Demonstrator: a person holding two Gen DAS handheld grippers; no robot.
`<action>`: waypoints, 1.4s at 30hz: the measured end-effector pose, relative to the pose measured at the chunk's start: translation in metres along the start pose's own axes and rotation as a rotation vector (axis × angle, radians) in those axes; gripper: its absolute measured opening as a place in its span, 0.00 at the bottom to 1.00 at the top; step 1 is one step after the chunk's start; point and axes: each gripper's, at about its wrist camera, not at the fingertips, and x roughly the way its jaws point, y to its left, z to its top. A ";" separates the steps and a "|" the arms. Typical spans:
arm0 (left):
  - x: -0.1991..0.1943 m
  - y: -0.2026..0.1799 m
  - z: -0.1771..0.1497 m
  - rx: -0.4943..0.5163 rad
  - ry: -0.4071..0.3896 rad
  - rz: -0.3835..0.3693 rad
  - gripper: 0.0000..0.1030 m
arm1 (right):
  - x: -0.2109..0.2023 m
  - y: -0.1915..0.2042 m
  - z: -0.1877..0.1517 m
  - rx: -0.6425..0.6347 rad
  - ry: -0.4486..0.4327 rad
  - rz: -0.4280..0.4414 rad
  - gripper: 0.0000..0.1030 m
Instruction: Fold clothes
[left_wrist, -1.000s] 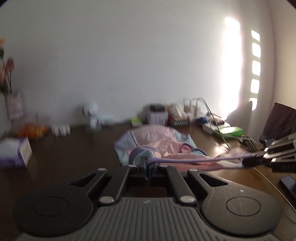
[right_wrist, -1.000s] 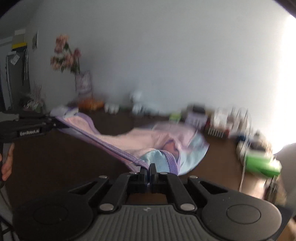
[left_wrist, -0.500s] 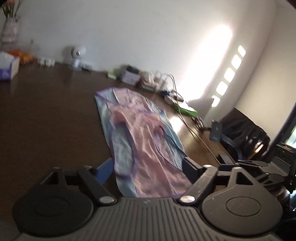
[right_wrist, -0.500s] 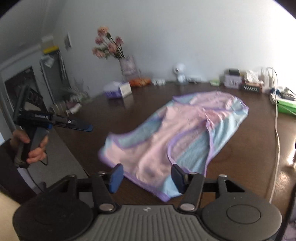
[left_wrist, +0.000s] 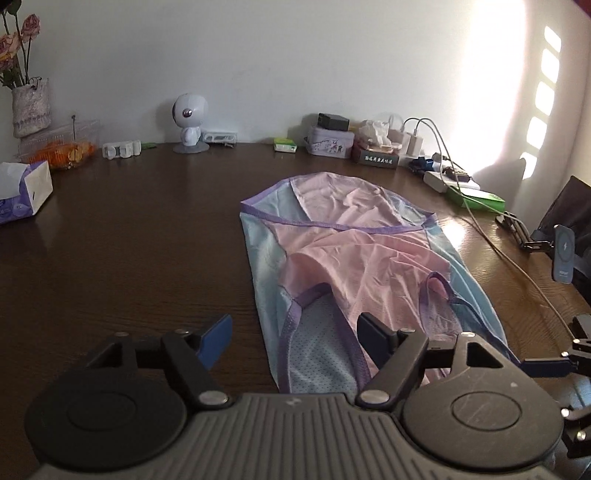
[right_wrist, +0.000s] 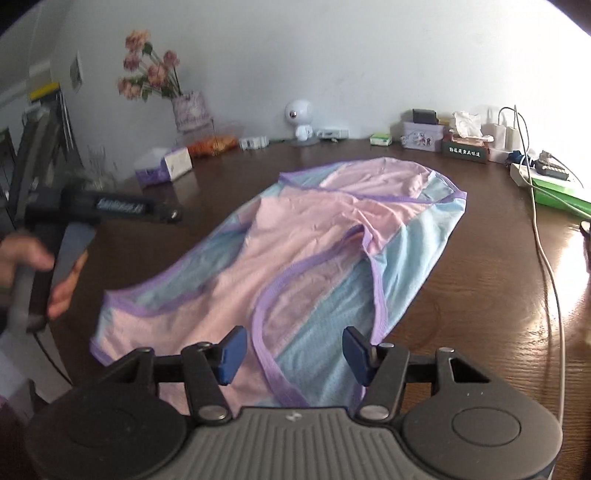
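Observation:
A pink and light-blue sleeveless top with purple trim (left_wrist: 354, 266) lies spread lengthwise on the dark wooden table (left_wrist: 129, 251); it also shows in the right wrist view (right_wrist: 306, 251). My left gripper (left_wrist: 293, 341) is open and empty, just above the garment's near edge. My right gripper (right_wrist: 291, 354) is open and empty over the near hem. The left gripper also shows in the right wrist view (right_wrist: 162, 214), held in a hand at the left. Part of the right gripper shows at the right edge of the left wrist view (left_wrist: 554, 363).
Along the back wall stand a vase of flowers (right_wrist: 188, 110), a tissue box (left_wrist: 22, 192), a white robot figure (left_wrist: 189, 123), tins and boxes (left_wrist: 332, 142), chargers and a white cable (right_wrist: 546, 236). A green box (left_wrist: 476, 197) lies at the right. A phone holder (left_wrist: 563, 254) stands beyond the table's right edge.
Both grippers were shut on the top's edge, holding it stretched between them. They have opened and let go, and the top now lies flat on the table.

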 end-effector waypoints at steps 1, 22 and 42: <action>0.006 0.002 0.001 -0.002 0.010 0.008 0.74 | 0.004 0.001 -0.001 -0.014 0.019 -0.017 0.56; 0.044 0.015 0.005 0.000 0.111 0.056 0.78 | 0.016 -0.003 0.000 -0.136 0.041 -0.021 0.56; 0.048 0.015 0.005 0.043 0.136 0.098 0.80 | 0.012 -0.004 -0.003 -0.149 0.035 -0.011 0.57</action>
